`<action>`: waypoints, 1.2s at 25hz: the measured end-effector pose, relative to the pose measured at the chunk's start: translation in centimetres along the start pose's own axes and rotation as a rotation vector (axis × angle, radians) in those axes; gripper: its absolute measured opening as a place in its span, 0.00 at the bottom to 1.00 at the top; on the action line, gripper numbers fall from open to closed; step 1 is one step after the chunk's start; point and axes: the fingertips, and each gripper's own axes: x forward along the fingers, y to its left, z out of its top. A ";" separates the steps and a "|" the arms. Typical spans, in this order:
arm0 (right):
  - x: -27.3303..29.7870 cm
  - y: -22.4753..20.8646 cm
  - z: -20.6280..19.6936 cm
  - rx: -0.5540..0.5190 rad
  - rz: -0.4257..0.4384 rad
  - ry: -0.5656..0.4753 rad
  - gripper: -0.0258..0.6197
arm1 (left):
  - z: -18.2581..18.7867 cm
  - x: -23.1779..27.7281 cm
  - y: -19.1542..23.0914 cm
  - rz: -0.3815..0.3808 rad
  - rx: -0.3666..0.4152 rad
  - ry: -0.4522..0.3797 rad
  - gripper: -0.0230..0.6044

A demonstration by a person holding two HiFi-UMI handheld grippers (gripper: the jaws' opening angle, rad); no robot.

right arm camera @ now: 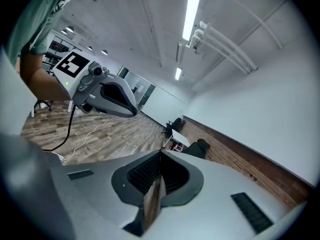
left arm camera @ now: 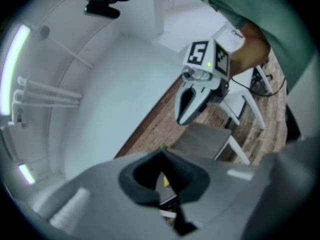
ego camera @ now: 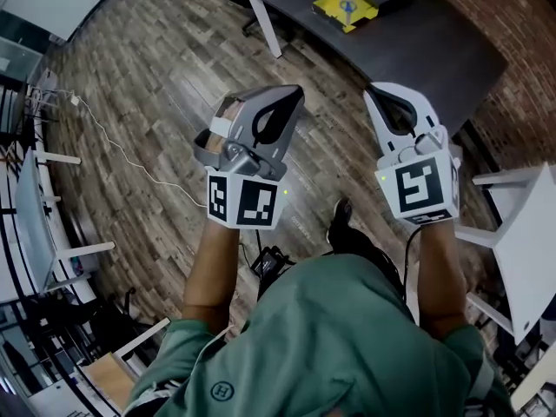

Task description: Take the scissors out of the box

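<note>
Above floor (ego camera: 130,102), left tongs (ego camera: 297,95), right tongs (ego camera: 373,93) outstretched.

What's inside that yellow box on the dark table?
A blue-handled thing, probably the scissors, lies in the yellow box on the dark table. It is too small to make out the blades or whether anything lies beneath it.

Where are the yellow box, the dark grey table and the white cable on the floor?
Flat yellow box (ego camera: 328,9): head view, on its yellow left rim.
Dark grey table (ego camera: 434,50): head view, bare tabletop.
Thin white cable (ego camera: 130,157): head view, middle of its run.
</note>
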 end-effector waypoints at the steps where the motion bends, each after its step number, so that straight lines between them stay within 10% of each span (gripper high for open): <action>1: 1.0 -1.1 -0.5 -0.001 0.007 0.000 0.05 | -0.3 1.5 0.4 0.000 -0.006 0.003 0.03; 30: 12.1 -18.7 -10.8 0.075 -0.089 0.100 0.05 | -4.2 25.6 6.9 -0.084 -0.008 -0.118 0.03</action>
